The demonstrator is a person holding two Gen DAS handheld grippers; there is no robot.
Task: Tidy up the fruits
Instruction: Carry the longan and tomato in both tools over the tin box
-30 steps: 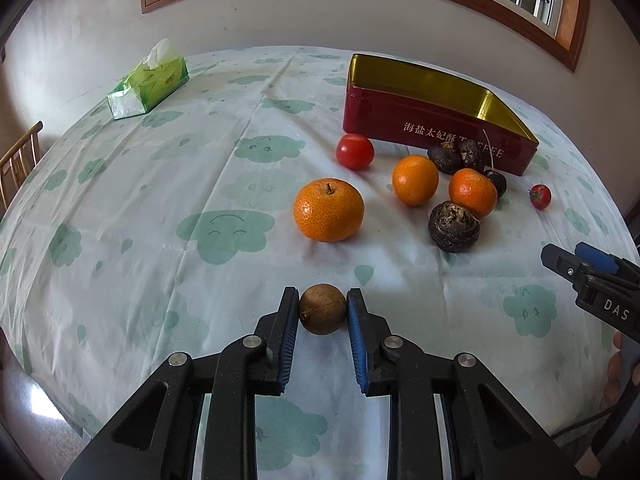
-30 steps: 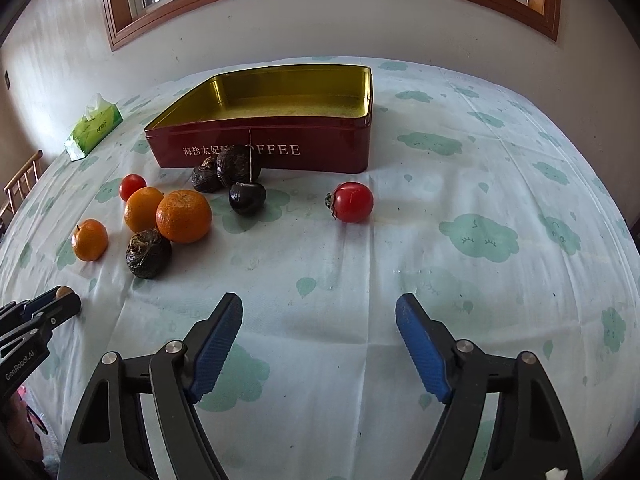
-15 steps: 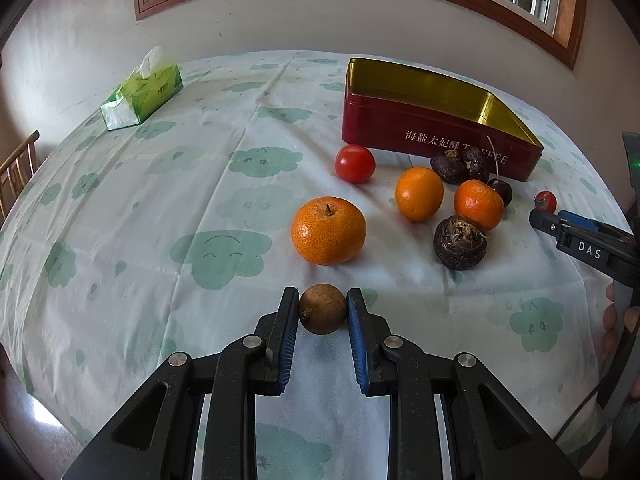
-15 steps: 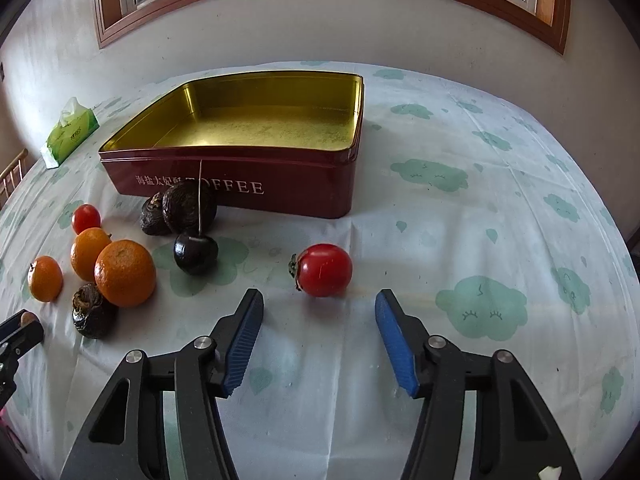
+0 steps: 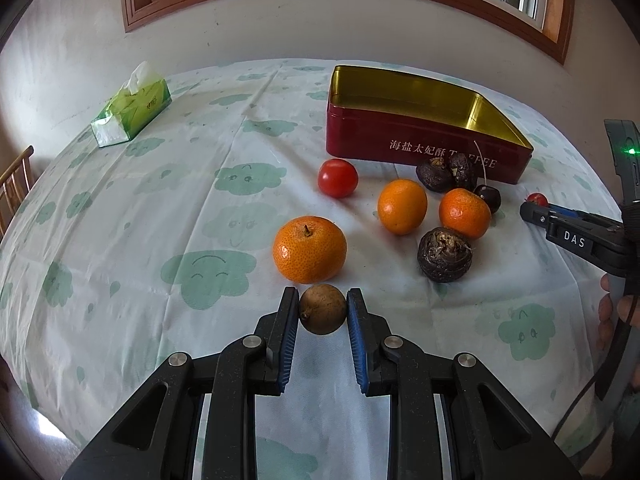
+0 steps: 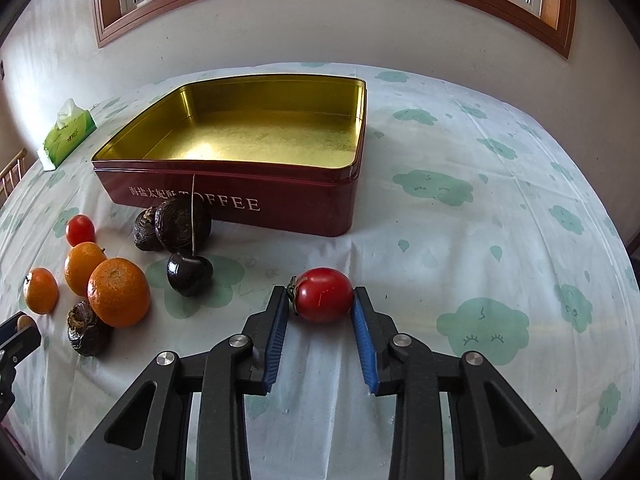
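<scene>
My left gripper is shut on a small brown round fruit, held just above the tablecloth in front of a large orange. My right gripper is shut on a red tomato that rests on the cloth. The open red tin with a gold inside stands behind it, and shows in the left wrist view. Loose fruit lies by the tin: two oranges, a tomato, a dark cherry and dark wrinkled fruits.
A green tissue box stands at the far left of the round table. A wooden chair back shows past the left edge. A wall with a window sill runs behind the table.
My right gripper moved forward to the tomato and closed around it. My left gripper kept hold of the brown fruit and lifted and advanced toward the large orange.
</scene>
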